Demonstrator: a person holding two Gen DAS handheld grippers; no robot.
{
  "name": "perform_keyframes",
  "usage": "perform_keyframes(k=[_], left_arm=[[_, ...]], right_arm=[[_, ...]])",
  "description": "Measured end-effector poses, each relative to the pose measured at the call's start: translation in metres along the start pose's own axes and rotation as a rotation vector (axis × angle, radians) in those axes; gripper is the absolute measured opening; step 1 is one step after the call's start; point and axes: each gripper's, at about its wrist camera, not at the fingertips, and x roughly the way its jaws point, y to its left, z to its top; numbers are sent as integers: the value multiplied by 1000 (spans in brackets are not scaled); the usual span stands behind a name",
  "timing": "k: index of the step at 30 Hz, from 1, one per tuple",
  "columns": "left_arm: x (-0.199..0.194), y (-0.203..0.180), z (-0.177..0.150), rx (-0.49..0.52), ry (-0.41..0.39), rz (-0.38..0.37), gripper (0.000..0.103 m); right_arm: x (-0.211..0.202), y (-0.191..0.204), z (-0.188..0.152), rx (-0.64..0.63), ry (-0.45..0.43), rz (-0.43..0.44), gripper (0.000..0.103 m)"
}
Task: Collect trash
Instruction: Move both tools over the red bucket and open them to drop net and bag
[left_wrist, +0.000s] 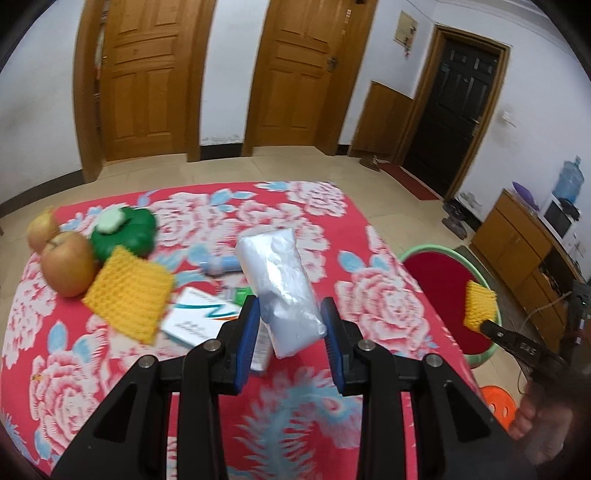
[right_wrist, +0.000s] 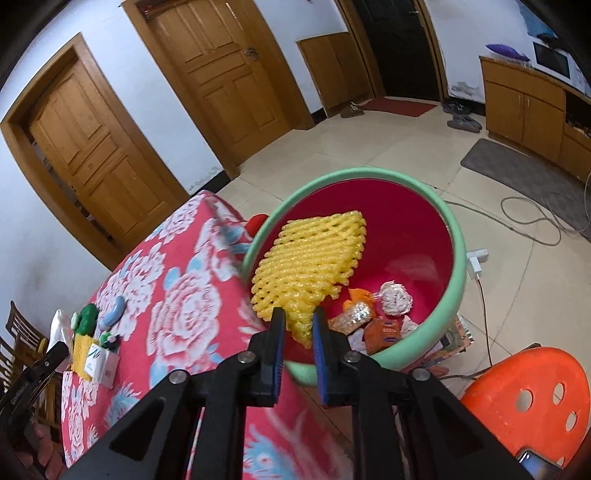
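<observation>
My left gripper (left_wrist: 291, 325) is shut on a white plastic bag (left_wrist: 279, 280) and holds it above the red floral tablecloth (left_wrist: 384, 306). My right gripper (right_wrist: 299, 332) is shut on a yellow foam fruit net (right_wrist: 310, 266) and holds it over the red bin with a green rim (right_wrist: 456, 236); the net also shows in the left wrist view (left_wrist: 478, 304). The bin holds wrappers and crumpled paper (right_wrist: 395, 301). A second yellow foam net (left_wrist: 129, 299) lies on the table beside an apple (left_wrist: 68, 264).
On the table are an onion (left_wrist: 42, 229), a green toy (left_wrist: 125, 234), a white box (left_wrist: 199, 317) and a blue-white tube (left_wrist: 221, 264). An orange stool (right_wrist: 532, 398) stands right of the bin. Cables (right_wrist: 532, 218) lie on the floor.
</observation>
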Motion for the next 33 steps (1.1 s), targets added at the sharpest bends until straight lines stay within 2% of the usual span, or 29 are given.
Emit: perform_keyframes(k=[4,11,14,24,33], left_arm=[[7,-28,2,41,15,-29,34],[25,-70,4,106,48,-82,34],[34,-89,2,135,62,-105,34],[63,-151,-3,235,124,-185,34],[91,-192,-4,284,173,-235,34]], right_arm=[[6,-16,5,23,5,-2,20],[1,-38,10,75,-9,16,31],[-2,-49,12,103,-12,21,32],[-31,-61,6,109,-57,-11,44],[-47,-77,3,156,-91,-8,48]])
